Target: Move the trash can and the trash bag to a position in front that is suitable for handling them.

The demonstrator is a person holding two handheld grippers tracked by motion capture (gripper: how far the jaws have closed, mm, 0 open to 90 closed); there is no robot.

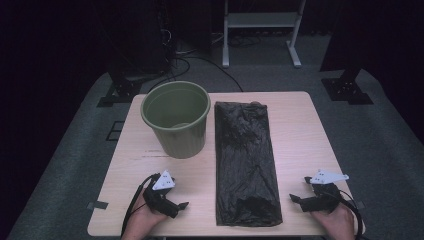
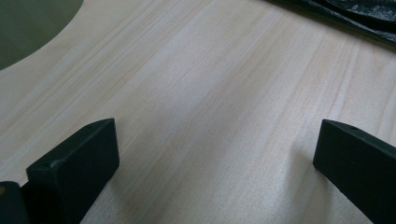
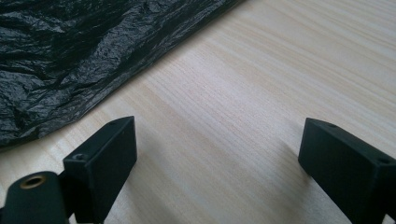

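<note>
Black bag (image 1: 246, 162) is lying flat along the table (image 1: 300, 150), just right of the green bin (image 1: 176, 120) | it is looking light, limp, slippery (pinch one thin layer at your near edge) | left gripper (image 1: 175, 205) and right gripper (image 1: 299, 200) are resting spread, holding nothing.

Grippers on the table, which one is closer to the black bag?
The right gripper: its jaws reach nearly to the black bag's edge, while the left gripper sits farther off.

The table (image 1: 300, 130) is pale wood, matt, with fine straight grain. The black bag (image 1: 245, 160) is thin crinkled plastic with a dull sheen. The green bin (image 1: 176, 125) looks like ribbed matt plastic.
</note>
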